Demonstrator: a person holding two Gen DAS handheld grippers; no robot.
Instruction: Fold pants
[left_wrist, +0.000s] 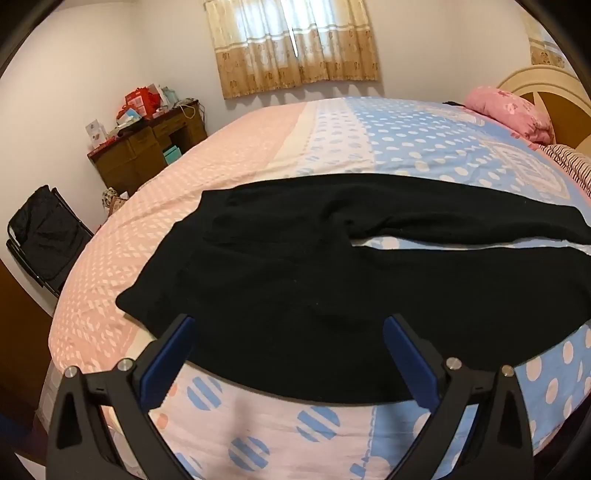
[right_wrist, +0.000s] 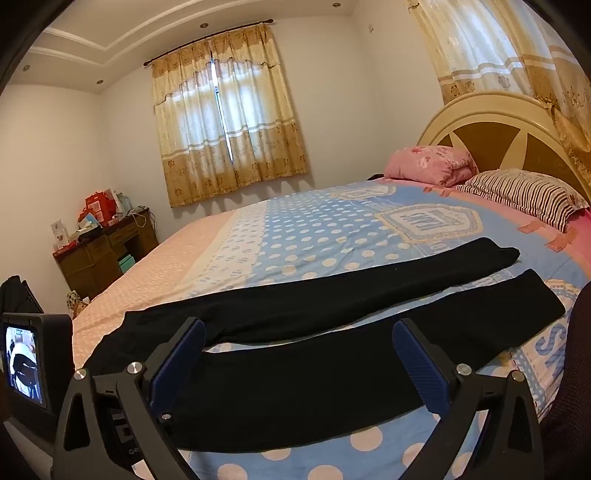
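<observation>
The black pants (left_wrist: 332, 266) are spread flat on the bed (left_wrist: 424, 147), near its front edge, with both legs stretched rightward and a thin gap between them. The left gripper (left_wrist: 290, 332) and right gripper (right_wrist: 299, 334) are held above them, fingers wide apart, nothing gripped.

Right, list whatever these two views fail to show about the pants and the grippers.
- Leg ends of the black pants: cut off by the right edge in the left wrist view.
- Waistband end: in the right wrist view, hidden behind the right gripper and the camera unit.
- Near leg's front edge: partly covered by the left gripper fingers.
- Contact with the cloth: both grippers are open, but touching or hovering cannot be told.
</observation>
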